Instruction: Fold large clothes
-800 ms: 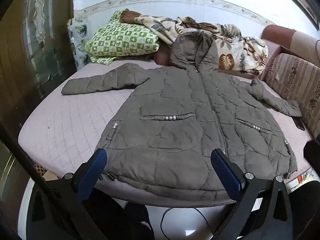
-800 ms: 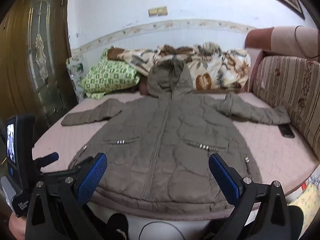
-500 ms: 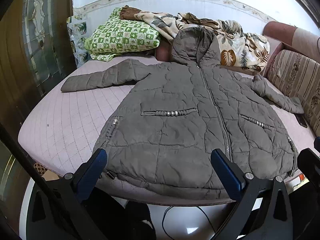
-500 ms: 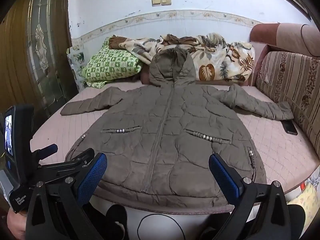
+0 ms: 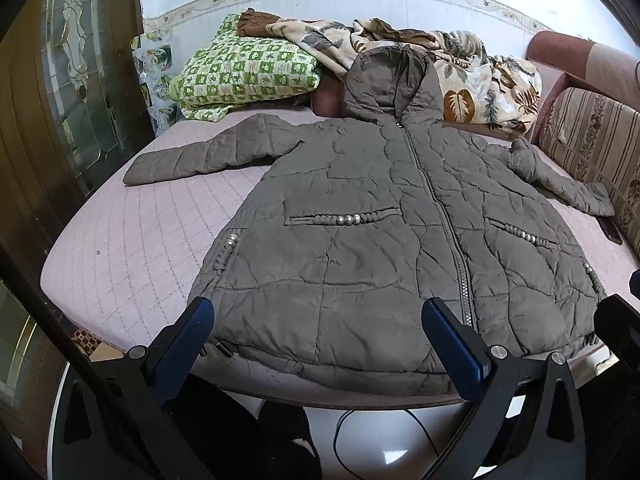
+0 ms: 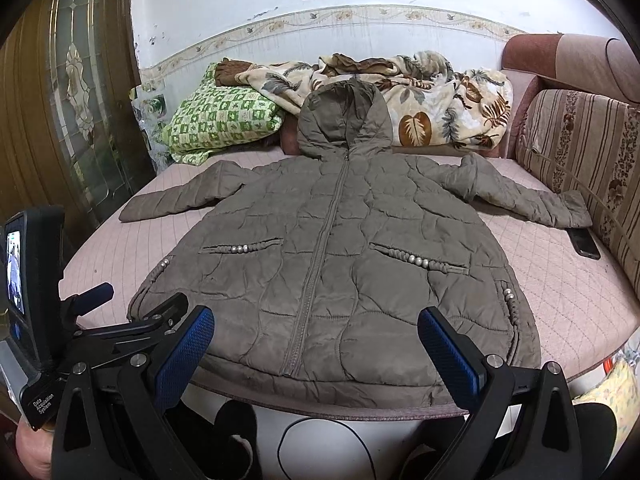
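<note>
A large grey-brown quilted hooded coat point(image 5: 380, 232) lies front up and zipped on a pink bed point(image 5: 132, 248), sleeves spread to both sides, hood toward the wall. It also shows in the right wrist view point(image 6: 332, 264). My left gripper point(image 5: 320, 340) is open and empty, hovering over the coat's hem at the bed's front edge. My right gripper point(image 6: 316, 344) is open and empty, also just above the hem. The left gripper's body point(image 6: 100, 328) shows at the lower left of the right wrist view.
A green checked pillow point(image 5: 244, 68) and a leaf-print blanket point(image 5: 472, 68) lie at the head of the bed. A striped sofa back point(image 6: 580, 152) runs along the right. A black phone point(image 6: 585, 243) lies by the right sleeve. A wooden door point(image 6: 60, 100) stands left.
Both grippers have moved forward and down toward the coat's hem, so the coat fills more of each view. Both stay open.
</note>
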`<move>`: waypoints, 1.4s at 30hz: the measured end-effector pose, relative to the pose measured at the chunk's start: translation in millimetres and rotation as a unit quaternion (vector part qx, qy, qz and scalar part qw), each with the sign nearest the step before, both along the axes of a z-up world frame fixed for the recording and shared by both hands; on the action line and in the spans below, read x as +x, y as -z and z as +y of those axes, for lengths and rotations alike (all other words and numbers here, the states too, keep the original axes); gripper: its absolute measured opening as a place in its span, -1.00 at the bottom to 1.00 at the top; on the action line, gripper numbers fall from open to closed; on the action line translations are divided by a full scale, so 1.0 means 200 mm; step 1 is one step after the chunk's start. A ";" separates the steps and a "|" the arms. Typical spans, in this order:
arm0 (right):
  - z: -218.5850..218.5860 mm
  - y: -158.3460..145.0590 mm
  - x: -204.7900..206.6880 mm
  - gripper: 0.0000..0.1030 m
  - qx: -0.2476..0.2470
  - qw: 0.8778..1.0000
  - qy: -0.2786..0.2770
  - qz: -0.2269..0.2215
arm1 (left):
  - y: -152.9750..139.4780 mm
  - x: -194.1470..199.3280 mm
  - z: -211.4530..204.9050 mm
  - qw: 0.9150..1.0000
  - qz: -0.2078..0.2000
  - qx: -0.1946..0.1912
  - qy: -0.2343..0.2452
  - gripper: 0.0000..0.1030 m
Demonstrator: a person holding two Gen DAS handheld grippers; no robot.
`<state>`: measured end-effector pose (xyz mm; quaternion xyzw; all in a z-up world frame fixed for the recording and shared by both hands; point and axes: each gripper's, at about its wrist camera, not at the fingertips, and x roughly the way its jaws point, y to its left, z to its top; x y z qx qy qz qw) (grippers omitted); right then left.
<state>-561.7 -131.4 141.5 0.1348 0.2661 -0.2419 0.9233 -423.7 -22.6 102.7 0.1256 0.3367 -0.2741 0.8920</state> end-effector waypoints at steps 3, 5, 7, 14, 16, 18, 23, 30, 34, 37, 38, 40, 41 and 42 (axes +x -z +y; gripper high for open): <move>-0.01 0.01 0.01 1.00 0.001 1.000 0.001 0.008 | 0.00 0.00 0.01 1.000 0.000 0.000 0.001 1.00; 0.00 0.01 0.01 1.00 0.005 1.000 0.001 0.003 | 0.01 0.00 0.01 1.000 -0.001 0.000 0.002 1.00; -0.01 0.01 0.02 1.00 0.005 1.000 0.000 0.005 | 0.01 0.00 0.00 1.000 -0.002 0.002 0.001 1.00; -0.01 0.03 0.02 1.00 -0.004 1.000 -0.006 0.012 | 0.01 0.01 0.00 1.000 -0.005 0.006 0.002 1.00; -0.02 0.04 0.02 1.00 0.001 1.000 -0.009 0.012 | 0.02 0.00 0.00 1.000 -0.006 0.007 0.002 1.00; -0.04 0.05 0.00 1.00 0.000 1.000 -0.008 0.012 | 0.02 0.01 0.00 1.000 -0.005 0.006 0.002 1.00; -0.11 0.07 0.02 1.00 0.026 0.999 0.014 0.043 | 0.04 0.01 0.00 1.000 -0.002 0.012 0.003 1.00; -0.19 0.12 0.04 1.00 0.052 0.996 0.026 0.074 | 0.08 0.05 -0.04 1.000 0.009 0.021 0.013 1.00; -0.32 0.12 0.03 1.00 0.069 0.994 0.038 0.070 | 0.02 0.15 -0.14 0.999 -0.011 0.025 0.023 1.00; -0.49 0.09 0.01 1.00 0.088 0.992 0.066 0.058 | -0.06 0.28 -0.25 0.999 -0.038 0.023 0.024 1.00; -0.55 0.08 0.00 1.00 0.094 0.991 0.075 0.056 | -0.09 0.34 -0.31 0.999 -0.042 0.022 0.024 1.00; -0.71 0.05 -0.03 1.00 0.112 0.988 0.098 0.047 | -0.14 0.44 -0.42 0.999 -0.040 0.015 0.026 1.00; -0.78 0.04 -0.04 1.00 0.117 0.986 0.108 0.046 | -0.17 0.49 -0.49 0.999 -0.045 0.008 0.021 1.00; -0.87 0.03 -0.06 1.00 0.125 0.984 0.124 0.041 | -0.18 0.54 -0.55 0.999 -0.051 0.002 0.019 1.00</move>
